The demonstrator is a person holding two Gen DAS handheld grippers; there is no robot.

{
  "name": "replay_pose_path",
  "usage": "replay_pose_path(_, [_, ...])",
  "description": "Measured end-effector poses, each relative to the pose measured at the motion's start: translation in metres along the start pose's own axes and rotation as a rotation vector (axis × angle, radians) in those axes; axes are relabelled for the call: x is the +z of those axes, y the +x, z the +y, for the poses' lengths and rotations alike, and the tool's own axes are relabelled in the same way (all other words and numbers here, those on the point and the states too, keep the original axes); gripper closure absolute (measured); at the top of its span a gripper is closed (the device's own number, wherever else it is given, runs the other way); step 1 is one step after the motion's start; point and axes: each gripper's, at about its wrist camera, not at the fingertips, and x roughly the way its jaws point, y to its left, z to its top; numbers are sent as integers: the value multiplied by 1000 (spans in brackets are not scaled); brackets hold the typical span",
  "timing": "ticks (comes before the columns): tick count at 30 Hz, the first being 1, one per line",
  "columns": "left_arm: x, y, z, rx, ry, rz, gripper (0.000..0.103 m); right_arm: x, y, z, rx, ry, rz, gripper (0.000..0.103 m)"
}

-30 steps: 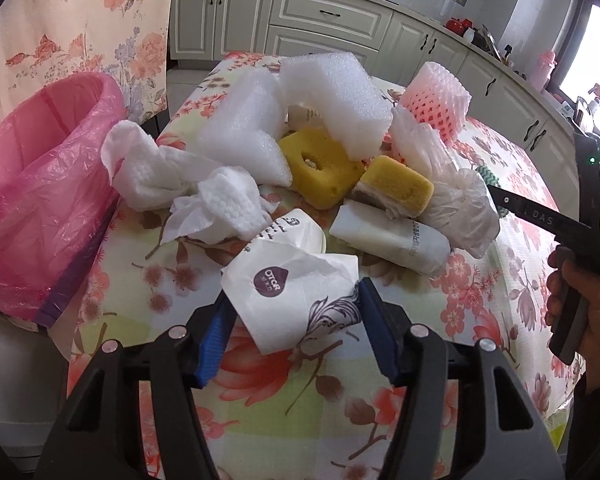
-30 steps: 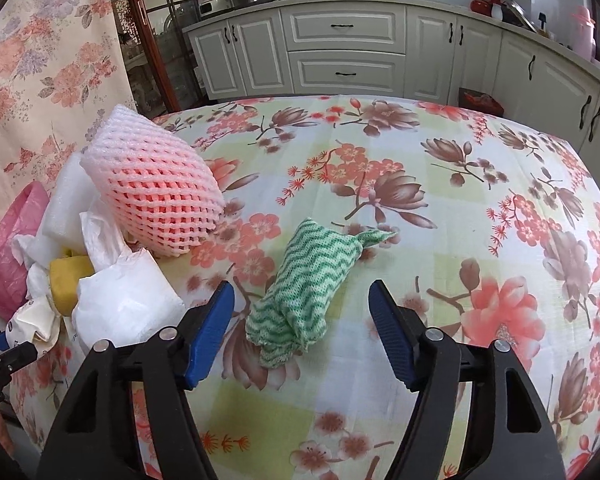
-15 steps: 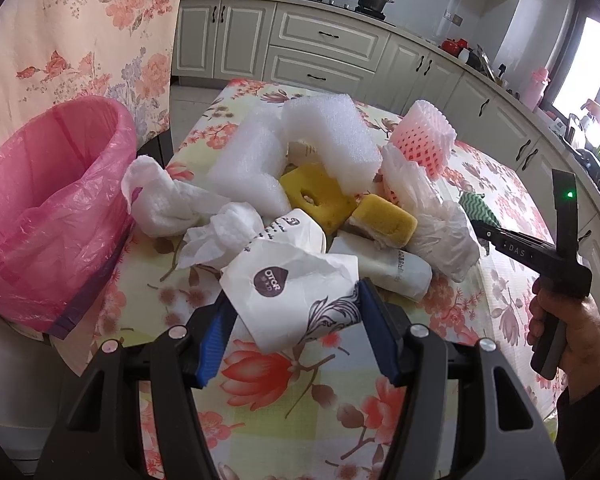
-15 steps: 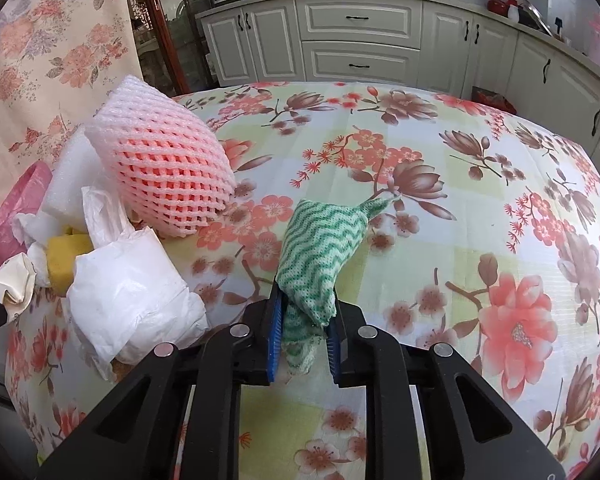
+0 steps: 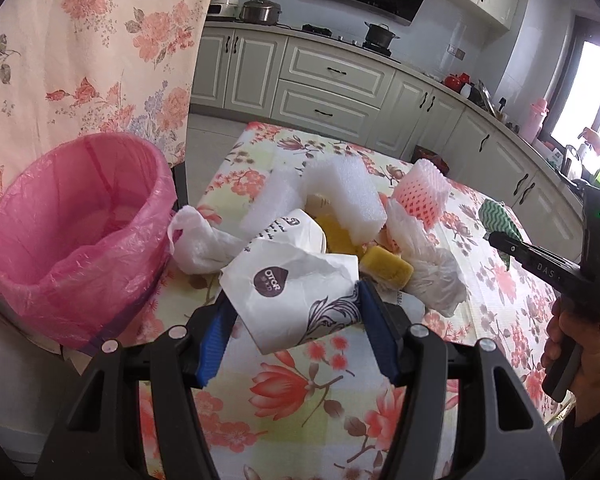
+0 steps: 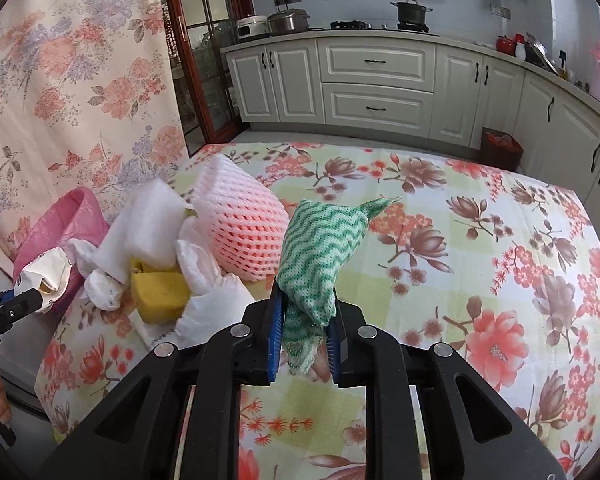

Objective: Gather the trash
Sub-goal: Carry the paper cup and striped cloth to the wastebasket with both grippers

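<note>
My left gripper [image 5: 294, 330] is shut on a white paper bag [image 5: 296, 292] with a dark logo, held above the floral tablecloth [image 5: 308, 396]. A bin lined with a pink bag [image 5: 76, 236] stands to its left, off the table's edge. My right gripper [image 6: 303, 342] is shut on a green and white wavy cloth [image 6: 320, 248], lifted off the table. That cloth [image 5: 498, 220] also shows at the right of the left wrist view. The trash pile holds white foam blocks [image 5: 340, 196], yellow sponges [image 5: 386, 268], a pink foam net [image 6: 236, 224] and crumpled white plastic [image 5: 432, 272].
Kitchen cabinets [image 6: 376, 84] and a counter with pots run along the back. A floral curtain [image 5: 80, 60] hangs at the left behind the bin. A person's hand [image 5: 580, 344] holds the right gripper's handle. A small red bin [image 6: 500, 144] sits on the floor by the cabinets.
The right gripper closed on the green cloth and lifted it off the table. The left gripper rose with the paper bag, so the bin and pile look lower and farther.
</note>
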Motion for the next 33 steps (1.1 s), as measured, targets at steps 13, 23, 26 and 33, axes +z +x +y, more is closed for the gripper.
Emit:
replay_pose_path(13, [30, -57, 78, 150, -69, -172, 44, 35, -11, 90, 111, -135, -57, 84])
replay_pose_path(23, [46, -86, 134, 242, -128, -256, 44, 54, -4, 169, 213, -243, -72, 84])
replay_pose_path(26, [45, -90, 147, 255, -140, -265, 44, 58, 1, 193, 245, -274, -70, 84])
replay_pose_path(33, [45, -94, 167, 273, -168, -276, 44, 68, 19, 247, 322, -340, -56, 84])
